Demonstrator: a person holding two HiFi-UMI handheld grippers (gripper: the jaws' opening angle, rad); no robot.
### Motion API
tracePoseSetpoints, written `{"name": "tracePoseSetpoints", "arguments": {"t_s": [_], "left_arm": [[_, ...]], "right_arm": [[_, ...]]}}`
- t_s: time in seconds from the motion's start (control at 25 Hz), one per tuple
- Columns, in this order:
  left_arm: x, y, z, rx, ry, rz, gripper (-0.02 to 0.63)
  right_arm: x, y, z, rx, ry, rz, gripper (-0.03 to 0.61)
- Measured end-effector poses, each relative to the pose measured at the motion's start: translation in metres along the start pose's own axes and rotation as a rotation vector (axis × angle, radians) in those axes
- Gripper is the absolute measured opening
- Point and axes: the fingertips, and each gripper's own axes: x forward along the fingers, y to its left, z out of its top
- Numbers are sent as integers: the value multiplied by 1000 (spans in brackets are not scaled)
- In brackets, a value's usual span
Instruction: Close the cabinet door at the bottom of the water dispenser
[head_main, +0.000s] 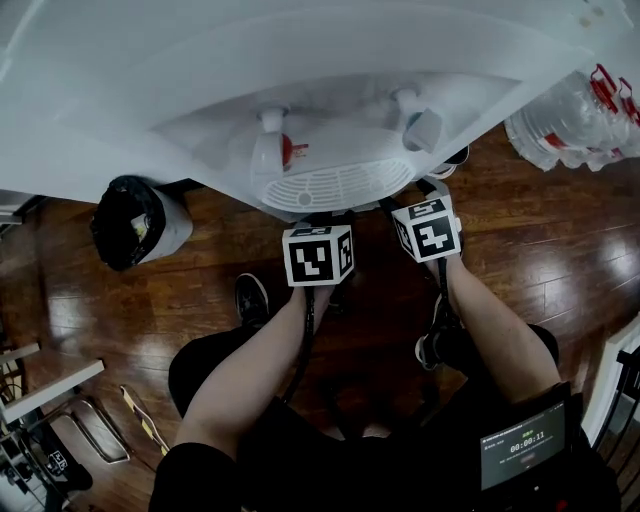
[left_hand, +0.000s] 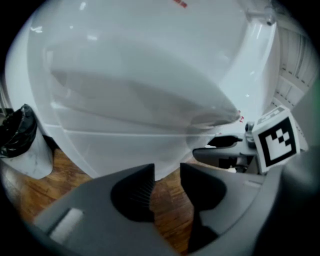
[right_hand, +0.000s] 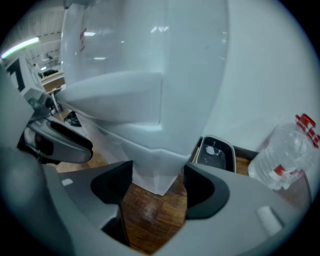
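My head camera looks steeply down over the water dispenser (head_main: 300, 90), which fills the upper half of the frame, with the wooden floor (head_main: 540, 250) below. The camera on the left gripper (left_hand: 166, 175) sits close against the dispenser's lower body and faces along its jaws at bottom centre, and the one on the right gripper (right_hand: 157, 180) does likewise. All three share dispenser and floor; I find the bin (head_main: 135, 222) from the head view's centre left again at the left gripper view's left edge, and the bottles (head_main: 575, 115) from its upper right at the right gripper view's lower right.
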Motion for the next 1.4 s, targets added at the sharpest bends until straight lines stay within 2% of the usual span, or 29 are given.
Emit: {"name": "tracePoseSetpoints", "arguments": {"t_s": [0.12, 0.16, 0.44, 0.56, 0.68, 0.88, 1.0, 1.08, 1.2, 1.28, 1.4], "left_arm": [[-15, -9, -6, -20, -27, -23, 179], [-21, -13, -8, -25, -38, -30, 179], [-68, -45, -21, -84, -120, -123, 170], [-94, -54, -20, -106, -174, -159, 158], [-116, -65, -17, -114, -233, -210, 146], [-147, -70, -7, -108, -336, -215, 130], [-165, -73, -7, -17, -420, -172, 112], [-182, -78, -4, 100, -512, -123, 97], [-210, -93, 1, 265, -649, -87, 57], [-226, -100, -2, 322, -706, -86, 35], [-238, -103, -16, 356, -713, -90, 25]], "right_arm": [[-23, 8, -5, 132, -21, -8, 216], [-32, 14, -5, 157, -38, -2, 197], [-95, 76, -4, 219, -198, 132, 140], [-124, 95, 11, 222, -286, 155, 119], [-150, 104, 24, 181, -369, 143, 88], [-187, 113, 31, 180, -456, 143, 21], [-207, 118, 31, 100, -516, 139, 5], [-220, 121, 31, 36, -551, 135, 5], [-236, 123, 28, 42, -583, 150, 5], [-245, 125, 26, 67, -602, 166, 5], [-257, 134, 23, 70, -632, 182, 5]]}}
